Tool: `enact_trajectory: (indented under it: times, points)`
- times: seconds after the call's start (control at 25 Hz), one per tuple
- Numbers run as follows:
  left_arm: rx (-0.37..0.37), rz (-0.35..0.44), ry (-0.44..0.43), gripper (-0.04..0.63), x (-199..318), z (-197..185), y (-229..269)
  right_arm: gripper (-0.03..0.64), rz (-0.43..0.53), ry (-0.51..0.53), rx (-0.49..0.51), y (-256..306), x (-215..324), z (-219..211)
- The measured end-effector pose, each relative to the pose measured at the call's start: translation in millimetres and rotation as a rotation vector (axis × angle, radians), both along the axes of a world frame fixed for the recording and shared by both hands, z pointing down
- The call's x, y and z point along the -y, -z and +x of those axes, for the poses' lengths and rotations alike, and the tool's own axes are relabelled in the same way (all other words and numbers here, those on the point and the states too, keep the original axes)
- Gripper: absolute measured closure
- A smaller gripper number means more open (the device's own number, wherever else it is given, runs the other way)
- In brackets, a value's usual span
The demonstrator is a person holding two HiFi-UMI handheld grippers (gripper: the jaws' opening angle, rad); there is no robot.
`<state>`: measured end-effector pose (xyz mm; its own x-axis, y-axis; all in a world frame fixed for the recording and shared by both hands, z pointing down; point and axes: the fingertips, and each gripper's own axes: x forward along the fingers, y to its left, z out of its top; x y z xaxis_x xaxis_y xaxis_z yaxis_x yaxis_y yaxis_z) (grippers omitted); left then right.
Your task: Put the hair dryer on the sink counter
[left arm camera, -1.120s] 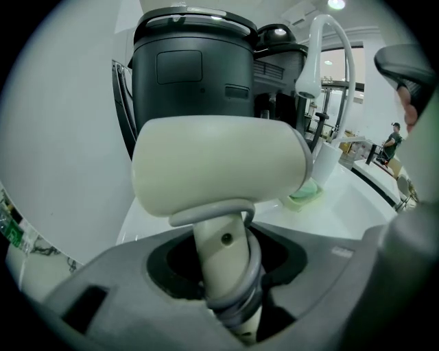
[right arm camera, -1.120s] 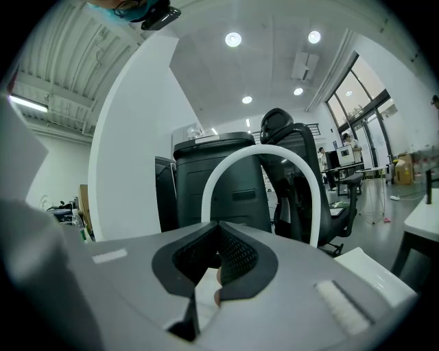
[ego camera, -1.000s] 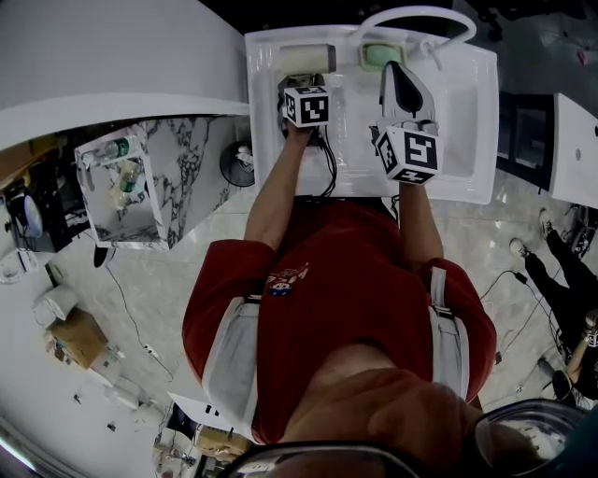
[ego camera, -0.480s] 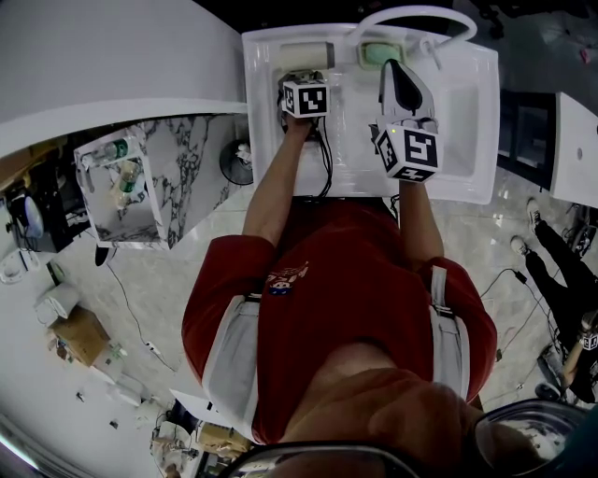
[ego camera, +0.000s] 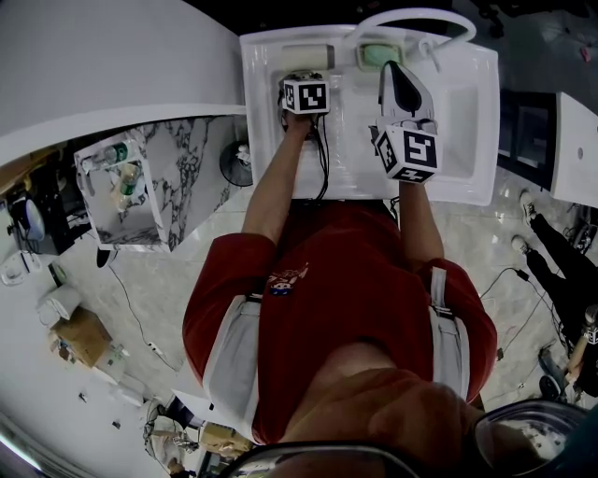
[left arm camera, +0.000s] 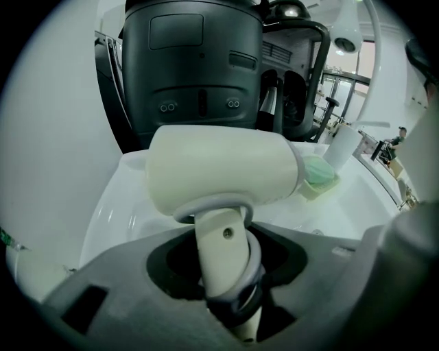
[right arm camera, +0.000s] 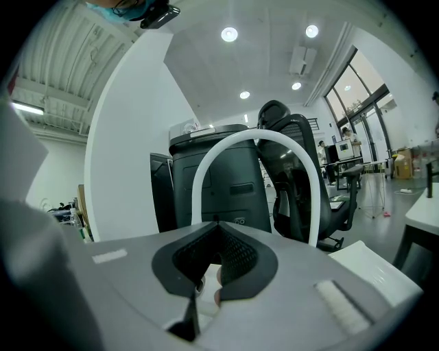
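Head view: the left gripper reaches over the back left corner of the white sink counter. The hair dryer sits at that corner, its cream body lying crosswise just past the gripper's tip. A black cord trails from the gripper toward the counter's front edge. The right gripper hovers over the middle of the counter, jaws drawn to a point, near a green soap dish and below the white faucet.

Left gripper view: the left gripper is clamped on the hair dryer's handle. The handle stands up between the jaws and a grey loop hangs round it. The hair dryer body lies horizontal above the jaws, over the counter's rear left. I cannot tell whether it touches the surface. The soap dish lies to its right. A black cabinet stands behind.

Right gripper view: the right gripper has its jaws pressed together at the tips, nothing between them. The faucet arches ahead, with the black cabinet and an office chair beyond.
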<state>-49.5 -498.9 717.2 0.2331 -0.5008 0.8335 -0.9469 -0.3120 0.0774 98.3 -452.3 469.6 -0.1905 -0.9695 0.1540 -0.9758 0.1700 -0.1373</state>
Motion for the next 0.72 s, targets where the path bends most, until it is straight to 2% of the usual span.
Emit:
enact_trajectory:
  times: [0.72]
  points:
    - [-0.013, -0.034, 0.010, 0.411, 2.6, -2.4, -14.5, 0.615, -0.019, 0.001, 0.001, -9.8, 3.0, 0.6]
